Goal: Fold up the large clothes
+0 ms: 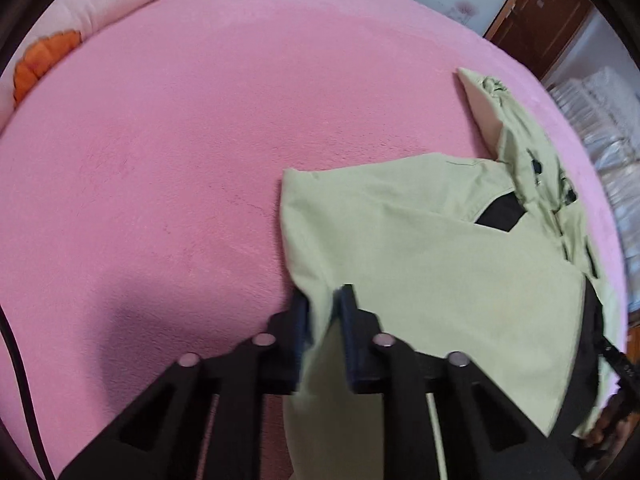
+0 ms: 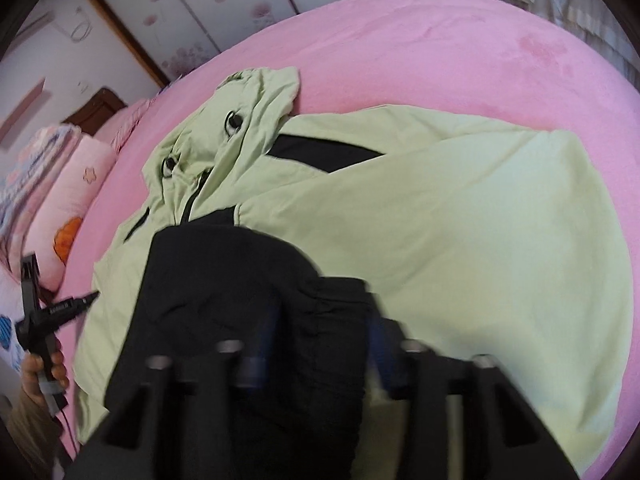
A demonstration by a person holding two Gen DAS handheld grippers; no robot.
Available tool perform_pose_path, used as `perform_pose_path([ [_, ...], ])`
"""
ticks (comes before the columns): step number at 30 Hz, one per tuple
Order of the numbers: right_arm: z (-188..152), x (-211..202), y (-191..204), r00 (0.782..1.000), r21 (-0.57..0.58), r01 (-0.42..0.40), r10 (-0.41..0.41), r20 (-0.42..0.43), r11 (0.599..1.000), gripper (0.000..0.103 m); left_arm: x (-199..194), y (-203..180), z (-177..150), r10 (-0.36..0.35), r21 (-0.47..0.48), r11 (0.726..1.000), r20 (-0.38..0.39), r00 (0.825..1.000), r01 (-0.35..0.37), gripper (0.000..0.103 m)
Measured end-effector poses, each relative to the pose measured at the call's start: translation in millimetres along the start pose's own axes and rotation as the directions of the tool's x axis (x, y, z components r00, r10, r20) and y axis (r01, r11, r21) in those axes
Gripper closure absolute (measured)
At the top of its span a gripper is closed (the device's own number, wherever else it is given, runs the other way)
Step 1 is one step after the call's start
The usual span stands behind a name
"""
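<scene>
A light green hooded jacket (image 1: 440, 260) with black panels lies spread on the pink bed (image 1: 180, 140). In the left wrist view my left gripper (image 1: 326, 312) is shut on the jacket's left edge, with green cloth pinched between the fingers. In the right wrist view the jacket (image 2: 460, 220) fills the middle, its hood (image 2: 248, 120) pointing away. My right gripper (image 2: 320, 336), blurred, has a bunched black part of the jacket (image 2: 224, 300) filling the gap between its fingers. A hand (image 2: 44, 372) holds the left gripper at the jacket's left edge.
Pink flowered pillows (image 1: 100, 0) (image 2: 76, 184) line the head of the bed (image 2: 440, 40). Sliding wardrobe doors with flower prints (image 2: 200, 8) stand behind it. White curtains (image 1: 608, 120) hang past the bed's right side. Bare pink sheet stretches left of the jacket.
</scene>
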State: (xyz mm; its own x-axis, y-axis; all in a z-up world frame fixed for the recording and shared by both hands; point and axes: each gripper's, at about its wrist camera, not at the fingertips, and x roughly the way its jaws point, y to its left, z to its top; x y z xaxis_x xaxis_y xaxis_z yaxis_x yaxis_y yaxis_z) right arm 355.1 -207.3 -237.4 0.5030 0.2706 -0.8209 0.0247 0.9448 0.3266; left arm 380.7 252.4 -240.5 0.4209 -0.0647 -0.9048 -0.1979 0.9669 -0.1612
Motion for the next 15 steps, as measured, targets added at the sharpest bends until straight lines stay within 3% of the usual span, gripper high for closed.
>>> perform_pose_path([
  [2, -1, -2, 10, 0.999, -0.05, 0.043, -0.042, 0.021, 0.998, 0.074, -8, -5, 0, 0.044, 0.035, 0.998, 0.042, 0.998, -0.045, 0.102],
  [7, 3, -25, 32, 0.975, -0.112, 0.126, -0.103, 0.197, 0.986, 0.077, -37, -5, 0, 0.116, 0.039, 0.991, 0.207, 0.972, -0.127, 0.102],
  [9, 5, -14, 33, 0.972, -0.105, 0.16, -0.138, 0.188, 0.982, 0.077, -25, -4, 1, 0.156, 0.045, 0.985, 0.189, 0.97, -0.167, 0.103],
  [12, 7, 16, 26, 0.974, -0.099, 0.208, -0.198, 0.107, 0.973, 0.072, -7, 0, -2, 0.24, 0.047, 0.967, 0.168, 0.956, -0.251, 0.103],
  [15, 8, 14, 23, 0.974, -0.079, 0.215, -0.208, 0.085, 0.973, 0.064, 6, 8, -2, 0.233, 0.021, 0.971, 0.138, 0.963, -0.238, 0.103],
])
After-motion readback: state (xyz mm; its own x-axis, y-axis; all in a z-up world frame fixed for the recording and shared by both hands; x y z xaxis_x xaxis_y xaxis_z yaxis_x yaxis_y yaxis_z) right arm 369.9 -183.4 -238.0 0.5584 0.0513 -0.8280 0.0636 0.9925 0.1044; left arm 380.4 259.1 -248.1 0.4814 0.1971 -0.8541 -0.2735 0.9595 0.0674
